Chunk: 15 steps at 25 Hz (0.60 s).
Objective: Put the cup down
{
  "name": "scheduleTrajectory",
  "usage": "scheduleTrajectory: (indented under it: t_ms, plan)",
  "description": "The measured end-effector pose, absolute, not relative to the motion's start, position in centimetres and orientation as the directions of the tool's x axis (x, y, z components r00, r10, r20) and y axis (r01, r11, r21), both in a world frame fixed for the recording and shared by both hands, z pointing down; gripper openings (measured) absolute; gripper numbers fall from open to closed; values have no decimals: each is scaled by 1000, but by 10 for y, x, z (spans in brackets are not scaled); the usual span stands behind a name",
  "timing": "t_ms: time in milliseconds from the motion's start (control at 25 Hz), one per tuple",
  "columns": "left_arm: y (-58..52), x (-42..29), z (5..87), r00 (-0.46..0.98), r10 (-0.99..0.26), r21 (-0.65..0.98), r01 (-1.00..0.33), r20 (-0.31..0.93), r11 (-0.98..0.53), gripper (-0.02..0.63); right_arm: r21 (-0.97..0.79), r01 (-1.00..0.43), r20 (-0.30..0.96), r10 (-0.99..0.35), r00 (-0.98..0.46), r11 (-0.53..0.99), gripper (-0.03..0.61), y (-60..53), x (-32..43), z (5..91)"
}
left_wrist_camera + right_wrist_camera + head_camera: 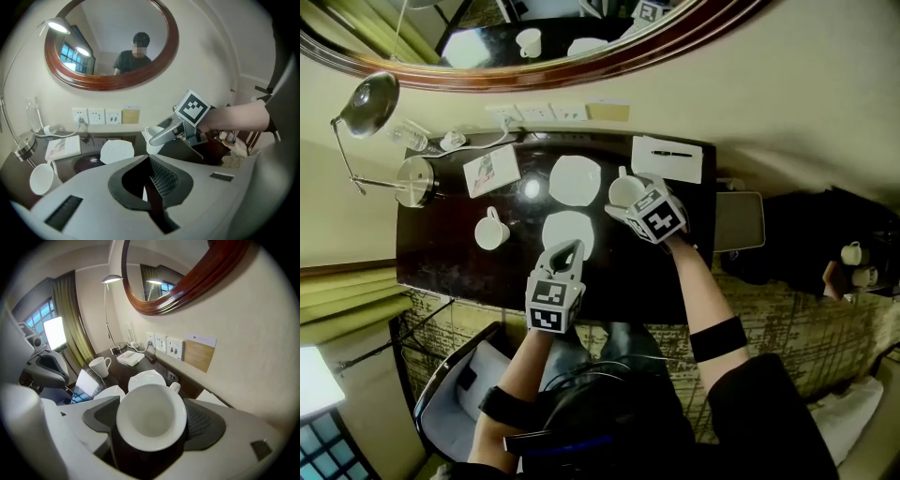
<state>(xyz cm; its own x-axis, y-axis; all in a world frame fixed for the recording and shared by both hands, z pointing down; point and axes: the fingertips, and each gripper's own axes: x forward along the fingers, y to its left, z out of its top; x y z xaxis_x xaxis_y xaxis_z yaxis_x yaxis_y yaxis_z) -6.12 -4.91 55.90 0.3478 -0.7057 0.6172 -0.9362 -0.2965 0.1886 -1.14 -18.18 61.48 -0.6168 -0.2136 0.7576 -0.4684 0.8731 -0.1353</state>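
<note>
A white cup [151, 416] sits between the jaws of my right gripper [152, 423], mouth toward the camera and handle [174, 387] pointing away; the pads press its sides. In the head view this cup [624, 187] and right gripper [632, 201] are over the dark table [450, 253], just right of the far white saucer [575, 178]. A second saucer [567, 232] lies nearer. My left gripper [566, 251] is shut and empty at that saucer's near edge. The left gripper view shows its closed tips [151, 162], with the held cup [151, 137] beyond.
Another white cup [491, 231] stands at the table's left. A booklet [491, 171], a desk lamp [370, 108] and a notepad with pen [667, 157] lie along the back. Wall sockets [536, 112] and a round mirror [581, 56] are behind. A chair [739, 220] stands to the right.
</note>
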Motion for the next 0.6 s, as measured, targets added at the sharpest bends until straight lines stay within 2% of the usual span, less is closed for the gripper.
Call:
scheduleTrajectory:
  t_ms: [320,600]
  plan:
    - [-45,-107,562,280,-738,191,-960,614,-206,-14,-125,-364,737,-159,-657,923,431,-195,-96,613]
    - [-40,-135,563,251,-753,196,-967,608,-163,-14,-115,-331,755,-134,-642,936,431,-204,-133,641]
